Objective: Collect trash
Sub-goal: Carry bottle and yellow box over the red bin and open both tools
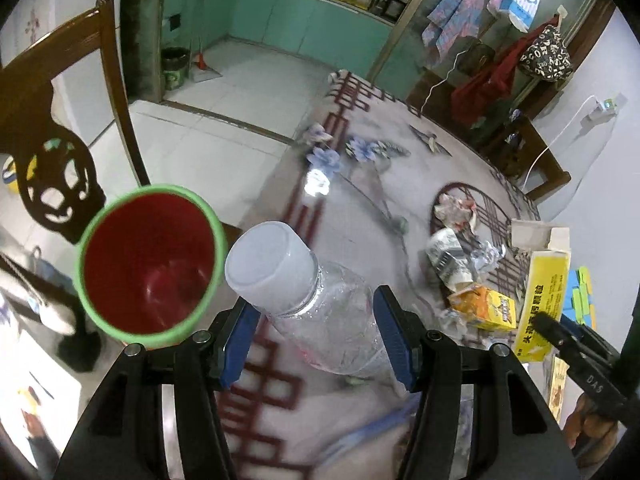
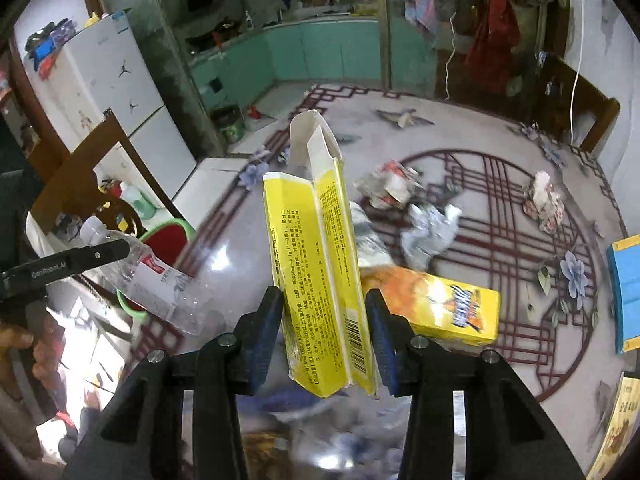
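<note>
My left gripper (image 1: 316, 308) is shut on a clear plastic bottle (image 1: 340, 320) with a white cap, held tilted over the table's left edge. Just to its left is a red bin with a green rim (image 1: 82, 264). My right gripper (image 2: 322, 304) is shut on a tall yellow carton (image 2: 316, 240) with its top flap open, lifted off the table. The same carton (image 1: 544, 292) shows at the right of the left wrist view. In the right wrist view the bottle (image 2: 160, 280) and the bin (image 2: 168, 240) appear at the left.
On the patterned tablecloth (image 2: 520, 280) lie an orange box (image 2: 448, 304), a crumpled silver wrapper (image 2: 428, 228) and two paper wads (image 2: 388, 184) (image 2: 542, 200). A blue box (image 2: 624, 292) sits at the right edge. A wooden chair (image 1: 60, 140) stands beside the bin.
</note>
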Action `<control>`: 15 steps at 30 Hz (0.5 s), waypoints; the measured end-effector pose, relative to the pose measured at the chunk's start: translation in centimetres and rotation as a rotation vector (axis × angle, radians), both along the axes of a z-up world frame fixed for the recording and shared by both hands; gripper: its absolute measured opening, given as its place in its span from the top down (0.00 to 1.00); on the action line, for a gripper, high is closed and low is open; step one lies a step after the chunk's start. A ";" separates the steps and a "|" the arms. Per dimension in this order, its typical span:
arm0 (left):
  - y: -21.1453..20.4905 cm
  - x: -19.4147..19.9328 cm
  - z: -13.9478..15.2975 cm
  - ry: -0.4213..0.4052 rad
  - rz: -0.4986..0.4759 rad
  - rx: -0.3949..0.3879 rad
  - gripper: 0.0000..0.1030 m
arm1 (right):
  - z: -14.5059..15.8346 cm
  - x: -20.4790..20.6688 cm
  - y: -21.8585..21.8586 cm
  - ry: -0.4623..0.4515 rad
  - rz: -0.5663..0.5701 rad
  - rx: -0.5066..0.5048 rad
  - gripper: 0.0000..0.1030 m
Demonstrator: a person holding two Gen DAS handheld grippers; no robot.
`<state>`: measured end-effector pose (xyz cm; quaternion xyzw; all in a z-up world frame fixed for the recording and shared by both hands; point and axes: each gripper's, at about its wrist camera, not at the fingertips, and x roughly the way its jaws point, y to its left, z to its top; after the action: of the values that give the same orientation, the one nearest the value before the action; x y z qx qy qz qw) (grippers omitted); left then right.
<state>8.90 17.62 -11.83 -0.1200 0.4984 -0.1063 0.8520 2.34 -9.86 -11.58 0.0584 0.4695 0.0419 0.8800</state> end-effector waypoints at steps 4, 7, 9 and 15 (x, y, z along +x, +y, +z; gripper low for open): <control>4.1 1.6 0.1 -0.012 0.009 0.014 0.45 | 0.4 1.3 4.7 -0.010 -0.005 0.017 0.60; 7.1 2.6 -0.2 -0.023 0.035 0.046 0.45 | -0.1 2.6 8.6 -0.001 0.014 0.054 0.60; 9.4 3.3 -0.7 -0.024 0.062 0.081 0.45 | -1.0 3.7 11.0 0.011 0.041 0.096 0.60; 14.0 5.0 -3.6 -0.017 0.120 0.210 0.45 | -6.2 7.9 20.1 0.119 0.172 0.182 0.60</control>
<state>13.94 31.60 -15.40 -0.0589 0.4916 -0.0035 0.8688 10.29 10.21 -17.82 0.1001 0.5184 0.1561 0.8348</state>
